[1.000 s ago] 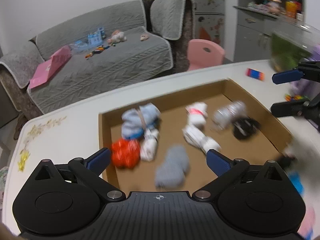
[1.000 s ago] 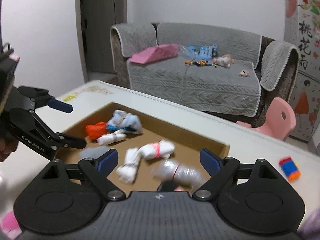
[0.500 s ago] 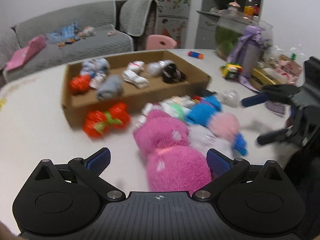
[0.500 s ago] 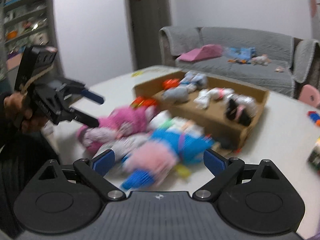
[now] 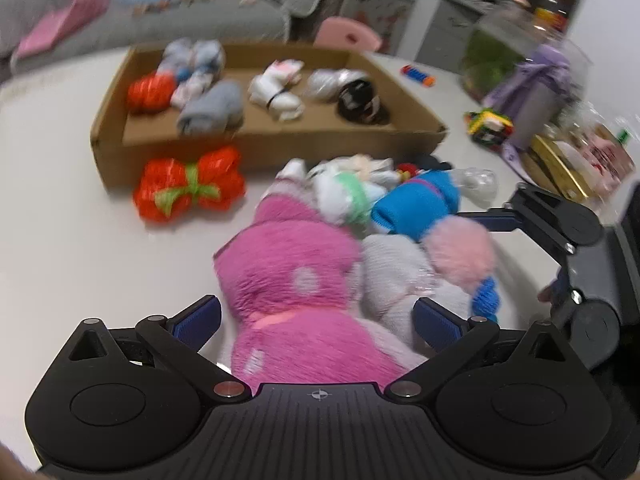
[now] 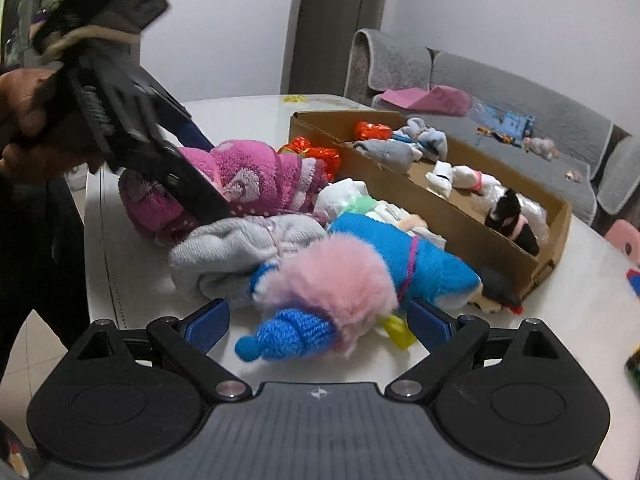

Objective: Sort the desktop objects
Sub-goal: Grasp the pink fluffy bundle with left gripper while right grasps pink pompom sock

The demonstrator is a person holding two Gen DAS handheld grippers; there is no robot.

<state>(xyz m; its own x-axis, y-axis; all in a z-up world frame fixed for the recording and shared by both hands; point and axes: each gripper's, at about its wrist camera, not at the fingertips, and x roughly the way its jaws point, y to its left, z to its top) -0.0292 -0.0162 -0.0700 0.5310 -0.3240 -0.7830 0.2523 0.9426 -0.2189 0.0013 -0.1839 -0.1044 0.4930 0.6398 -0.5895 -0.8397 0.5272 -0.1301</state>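
A pile of rolled socks lies on the white table in front of a cardboard box (image 5: pixel 280 142) (image 6: pixel 472 236). My left gripper (image 5: pixel 316 322) is open, its jaws on either side of a fluffy magenta sock bundle (image 5: pixel 292 264) (image 6: pixel 248 178). My right gripper (image 6: pixel 318 326) is open, its jaws on either side of a pink fluffy sock with a blue knitted cuff (image 6: pixel 332 296) (image 5: pixel 460 254). A grey bundle (image 6: pixel 240 248), a blue bundle (image 6: pixel 420 264) (image 5: pixel 416 202) and a white-green bundle (image 5: pixel 344 194) lie between them. The box holds several sock rolls.
A red bundle with a green tie (image 5: pixel 188 188) lies by the box's near wall. Small toys (image 5: pixel 488 126), a purple bottle (image 5: pixel 540 96) and packets crowd the table's right side. A grey sofa (image 6: pixel 520 92) and a pink chair (image 5: pixel 348 34) stand behind.
Both grippers pulled back from over the box to the sock pile. The left one lowered around the magenta bundle; the right one closed in on the pink fluffy sock.
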